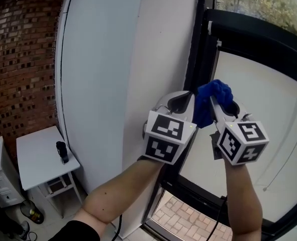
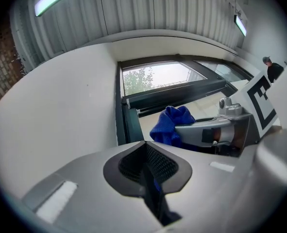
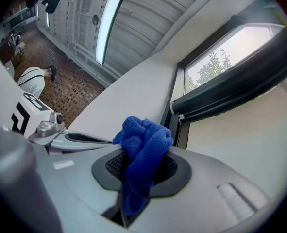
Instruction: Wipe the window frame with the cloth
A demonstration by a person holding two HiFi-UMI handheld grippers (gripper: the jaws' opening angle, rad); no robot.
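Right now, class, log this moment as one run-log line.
left gripper: shut | right gripper: shut on cloth | cloth: beside window frame, contact unclear

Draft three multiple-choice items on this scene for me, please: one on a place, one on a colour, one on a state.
1. Where does the white table stand?
A. by the brick wall
B. under the window
C. outdoors on the paving

2. What colour is the cloth?
A. red
B. blue
C. yellow

3. How do the tongs of the right gripper stand?
A. wide apart, empty
B. shut on nothing
C. shut on the cloth

Answers: 1 A, the head view shows it low at the left against the bricks; 2 B, both gripper views show it blue; 3 C, the right gripper view shows the cloth pinched between them.
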